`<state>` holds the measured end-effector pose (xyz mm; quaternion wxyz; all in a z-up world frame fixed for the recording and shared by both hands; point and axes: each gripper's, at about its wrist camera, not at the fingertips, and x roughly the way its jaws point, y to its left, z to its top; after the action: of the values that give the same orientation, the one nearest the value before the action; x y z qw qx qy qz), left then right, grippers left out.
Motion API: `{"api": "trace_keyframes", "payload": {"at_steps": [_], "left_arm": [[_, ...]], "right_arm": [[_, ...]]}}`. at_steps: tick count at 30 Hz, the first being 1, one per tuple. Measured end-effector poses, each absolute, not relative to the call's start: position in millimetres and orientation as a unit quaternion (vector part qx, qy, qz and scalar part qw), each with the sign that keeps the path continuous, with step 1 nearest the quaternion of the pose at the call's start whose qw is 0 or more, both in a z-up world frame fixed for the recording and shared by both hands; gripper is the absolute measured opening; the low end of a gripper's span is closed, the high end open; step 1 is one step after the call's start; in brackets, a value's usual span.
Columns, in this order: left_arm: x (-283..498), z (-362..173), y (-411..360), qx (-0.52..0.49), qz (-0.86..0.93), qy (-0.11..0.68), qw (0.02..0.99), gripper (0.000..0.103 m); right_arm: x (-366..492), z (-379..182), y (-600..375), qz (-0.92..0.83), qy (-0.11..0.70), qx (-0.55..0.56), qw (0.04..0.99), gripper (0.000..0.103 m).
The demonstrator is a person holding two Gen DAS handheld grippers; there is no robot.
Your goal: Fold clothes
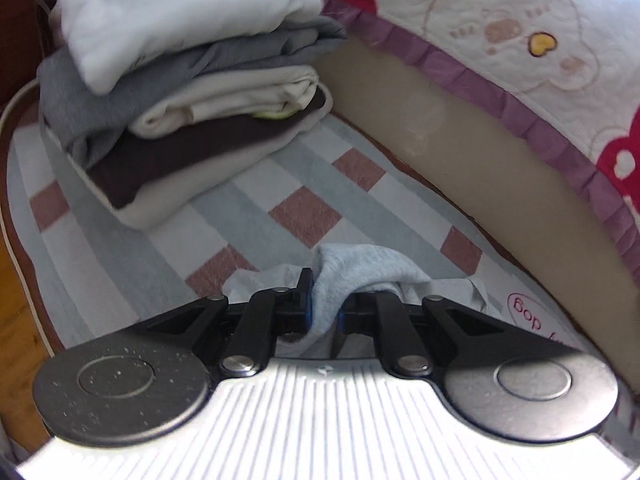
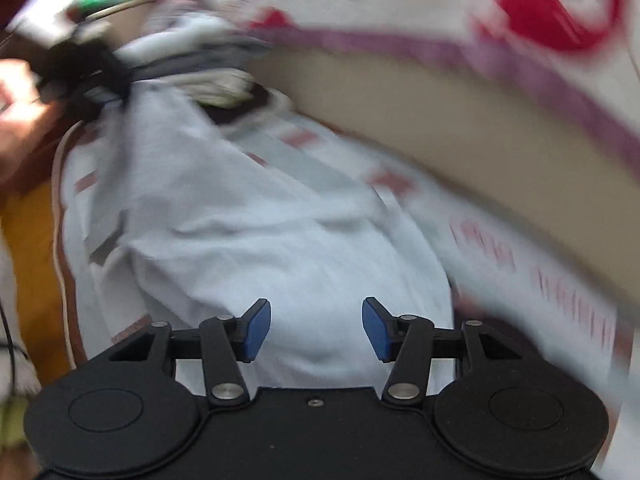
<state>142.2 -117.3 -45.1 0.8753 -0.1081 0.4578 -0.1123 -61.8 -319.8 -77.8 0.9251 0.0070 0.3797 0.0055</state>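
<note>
Left wrist view, lower centre: pale blue garment (image 1: pixel 360 276), a bunched ridge of it pinched between the fingers of the left tool (image 1: pixel 324 304), which is closed tight on the cloth.

Right wrist view, centre: same garment (image 2: pixel 256 248) spread loosely over the striped sheet (image 2: pixel 304 160), one corner drawn up toward the upper left, where the left tool (image 2: pixel 92 80) and the hand (image 2: pixel 20 120) that carries it appear, blurred. Right tool (image 2: pixel 316 330), lower centre: fingers well apart, nothing between them, hovering just above the near part of the garment; contact with the cloth cannot be told. This view is motion-blurred throughout.

Left wrist view, upper left: stack (image 1: pixel 180 80) of folded clothes in white, grey, cream and dark brown, resting on the sheet (image 1: pixel 248 200), apart from the garment. Right and upper right: tan mattress edge (image 1: pixel 460 160) under a quilt (image 1: pixel 500 28) with purple trim.

Step in hand, as judged: garment is being picked up at two points for spreading; fold not yet begun.

Handling notes:
- Right tool should close on a single edge or corner, not a bunch of layers.
- Grip well away from the left tool's hold, so the cloth stretches flat between them.
- Keep left hold firm; the soft knit may slide out.
- Lay it flat on free sheet, short of the stack.
</note>
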Motion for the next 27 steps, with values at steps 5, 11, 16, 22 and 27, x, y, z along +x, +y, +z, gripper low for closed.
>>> {"api": "trace_keyframes", "payload": {"at_steps": [5, 11, 16, 22, 27], "left_arm": [[144.4, -49.3, -113.8, -0.122, -0.121, 0.470, 0.866, 0.009], [146.2, -52.2, -112.4, -0.124, -0.126, 0.476, 0.861, 0.009], [149.0, -54.7, -114.8, -0.131, -0.139, 0.483, 0.855, 0.009], [138.2, -47.0, -118.8, -0.120, -0.145, 0.466, 0.865, 0.009], [133.5, -41.3, -117.9, -0.109, -0.145, 0.453, 0.873, 0.009]], "right_arm": [[-28.5, -88.0, -298.2, 0.035, 0.376, -0.096, 0.921, 0.056], [-11.8, -110.4, -311.6, -0.031, 0.421, -0.084, 0.903, 0.089], [-15.5, -117.7, -350.0, -0.067, 0.442, 0.058, 0.892, 0.094], [-32.8, -102.2, -347.2, -0.011, 0.398, 0.117, 0.910, 0.011], [-60.0, -70.8, -335.9, -0.031, 0.343, 0.097, 0.934, 0.009]]}}
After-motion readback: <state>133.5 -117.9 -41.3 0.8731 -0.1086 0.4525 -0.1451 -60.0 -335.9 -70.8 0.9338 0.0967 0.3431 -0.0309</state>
